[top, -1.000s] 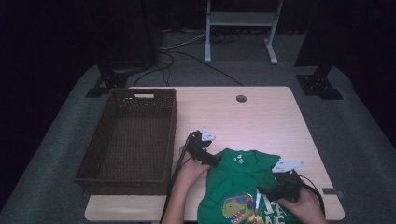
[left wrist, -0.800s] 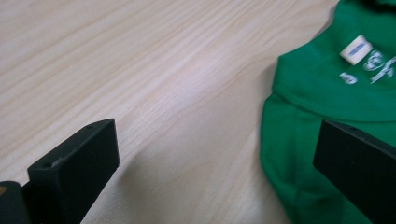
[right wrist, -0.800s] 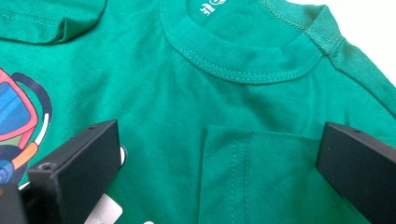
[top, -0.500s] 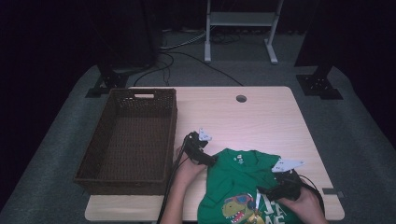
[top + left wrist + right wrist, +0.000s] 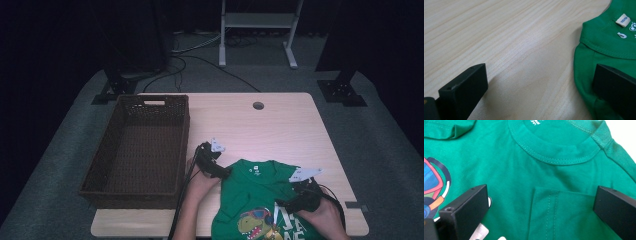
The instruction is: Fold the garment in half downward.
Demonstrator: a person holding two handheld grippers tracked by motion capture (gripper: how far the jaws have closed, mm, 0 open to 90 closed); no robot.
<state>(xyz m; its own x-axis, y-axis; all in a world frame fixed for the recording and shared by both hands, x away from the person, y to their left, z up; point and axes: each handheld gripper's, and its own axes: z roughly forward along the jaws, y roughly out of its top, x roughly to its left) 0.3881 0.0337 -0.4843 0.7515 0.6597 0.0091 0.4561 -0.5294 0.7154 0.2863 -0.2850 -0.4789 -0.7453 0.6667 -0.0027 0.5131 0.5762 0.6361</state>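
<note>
green cotton t-shirt with a dinosaur print (image 5: pixel 260 200): lower half cut off by the bottom edge of the high view. white neck label (image 5: pixel 623 20): lettering too blurred to read. person's forearms: cut off at the same edge. dark woven wicker basket (image 5: pixel 100 165): interior too dim to tell contents.

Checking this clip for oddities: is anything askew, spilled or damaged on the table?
Nothing spilled or damaged. The green T-shirt hangs over the table's near edge, and one sleeve lies folded onto its front. The wicker basket sits squarely.
</note>
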